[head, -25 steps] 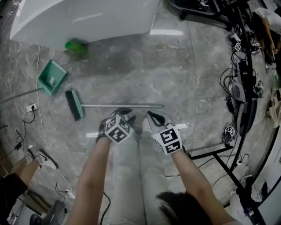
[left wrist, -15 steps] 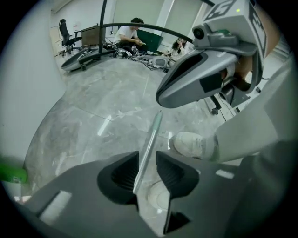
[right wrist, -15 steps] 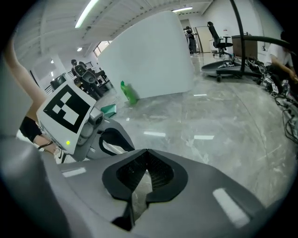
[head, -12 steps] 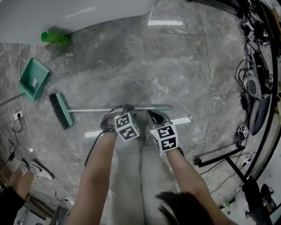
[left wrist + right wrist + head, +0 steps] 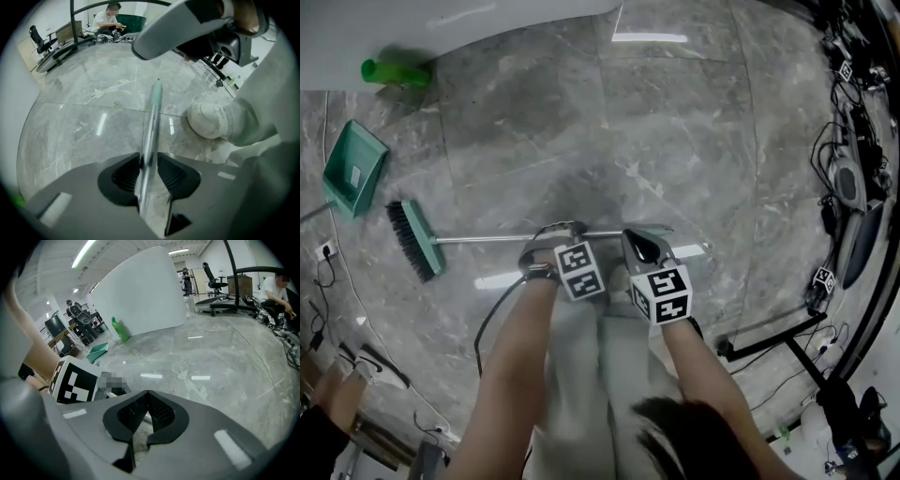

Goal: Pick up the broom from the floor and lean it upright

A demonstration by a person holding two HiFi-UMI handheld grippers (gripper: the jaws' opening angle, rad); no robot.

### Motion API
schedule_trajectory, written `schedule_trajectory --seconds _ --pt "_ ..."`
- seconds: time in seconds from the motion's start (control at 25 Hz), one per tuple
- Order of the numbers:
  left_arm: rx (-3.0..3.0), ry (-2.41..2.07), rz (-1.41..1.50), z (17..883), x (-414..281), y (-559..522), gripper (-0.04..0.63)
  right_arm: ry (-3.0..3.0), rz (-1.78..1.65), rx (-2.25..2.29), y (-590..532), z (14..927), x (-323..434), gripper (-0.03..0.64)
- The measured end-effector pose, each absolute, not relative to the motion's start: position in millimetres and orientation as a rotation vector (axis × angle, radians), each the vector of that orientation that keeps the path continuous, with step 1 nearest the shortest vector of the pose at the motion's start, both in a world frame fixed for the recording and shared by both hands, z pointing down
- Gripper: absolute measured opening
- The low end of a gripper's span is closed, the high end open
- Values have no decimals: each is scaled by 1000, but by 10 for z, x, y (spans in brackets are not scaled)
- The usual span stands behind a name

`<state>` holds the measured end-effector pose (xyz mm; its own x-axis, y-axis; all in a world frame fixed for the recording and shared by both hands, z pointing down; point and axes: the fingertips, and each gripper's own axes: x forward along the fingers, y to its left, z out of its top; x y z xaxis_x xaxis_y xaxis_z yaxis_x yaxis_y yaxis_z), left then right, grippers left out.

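The broom lies flat on the grey marble floor, with its green brush head (image 5: 414,242) at the left and its silver handle (image 5: 487,238) running to the right. My left gripper (image 5: 558,234) is down over the middle of the handle. In the left gripper view the handle (image 5: 152,122) runs straight between the two dark pads (image 5: 126,176), and the left gripper (image 5: 149,157) is open around it. My right gripper (image 5: 642,246) sits over the handle near its green end. Its fingertips meet, so the right gripper (image 5: 147,393) is shut. A pale strip shows behind the gap.
A green dustpan (image 5: 353,169) and a green bottle (image 5: 394,72) lie at the left by a white curved counter (image 5: 441,28). Cables and a black stand (image 5: 853,216) fill the right side. A power strip (image 5: 323,251) and someone's shoe (image 5: 370,361) are at lower left.
Both grippers have sunk to the broom handle. The left one has rolled so that the handle now lies between its jaws. The broom has not moved on the floor.
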<state>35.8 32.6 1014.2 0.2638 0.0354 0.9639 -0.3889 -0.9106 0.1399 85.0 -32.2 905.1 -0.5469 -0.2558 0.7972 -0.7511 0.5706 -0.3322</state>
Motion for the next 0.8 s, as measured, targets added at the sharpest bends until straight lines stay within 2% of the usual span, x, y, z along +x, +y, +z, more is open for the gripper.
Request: schedule_trajectory --seconds 0.08,0.24,0.6,0.8 --pt "2205 -322 1729 10197 346 307 89 -2084 877 799 -352 9091 848 2" --pt "2248 -313 1794 10248 343 293 84 -2088 883 813 -399 9131 834 2" --pt "2253 -291 1772 10240 386 262 81 -2121 853 765 -475 9090 673 2" --pt "2305 -388 1703 9935 332 13 81 -2155 806 722 -528 8858 578 2"
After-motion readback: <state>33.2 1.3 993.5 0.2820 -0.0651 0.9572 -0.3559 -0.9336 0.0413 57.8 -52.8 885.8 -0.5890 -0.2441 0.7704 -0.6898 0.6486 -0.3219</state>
